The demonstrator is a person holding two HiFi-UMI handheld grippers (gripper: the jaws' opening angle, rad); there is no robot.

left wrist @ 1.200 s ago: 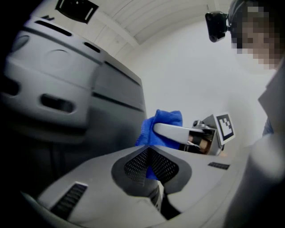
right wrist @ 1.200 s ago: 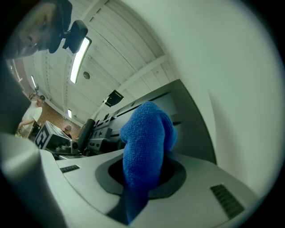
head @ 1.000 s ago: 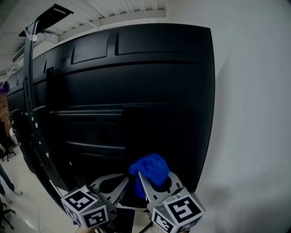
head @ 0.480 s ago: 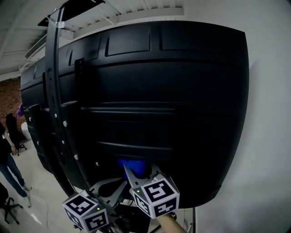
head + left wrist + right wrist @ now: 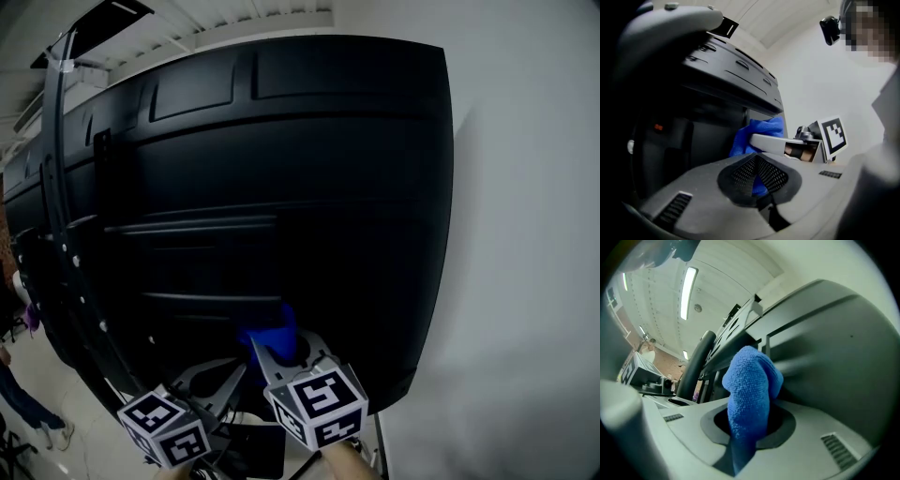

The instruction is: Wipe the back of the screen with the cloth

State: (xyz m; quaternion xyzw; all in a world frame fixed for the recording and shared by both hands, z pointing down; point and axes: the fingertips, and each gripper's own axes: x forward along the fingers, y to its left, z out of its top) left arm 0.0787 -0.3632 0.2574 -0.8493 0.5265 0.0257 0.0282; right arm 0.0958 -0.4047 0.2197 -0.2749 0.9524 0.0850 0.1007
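Pressing blue cloth (image 5: 270, 330) vs back of screen (image 5: 281, 187), low on panel, approx 6 o'clock in head view: R gripper (image 5: 279, 345), jaws clamped on bunched cloth. L gripper (image 5: 214, 382) at 7 o'clock, just beside R, jaws together w/ nothing btwn. White wall (image 5: 525, 234) at 3 o'clock.

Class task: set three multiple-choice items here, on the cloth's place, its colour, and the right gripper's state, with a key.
1. Where on the screen's back is the cloth? A near the top; B low down; C on its side edge.
2. The cloth's colour? A red; B white; C blue.
3. The right gripper? A open, empty; B shut on the cloth; C out of view.
Key: B, head view shows it low; C, blue in every view; B, its fingers clamp the cloth.
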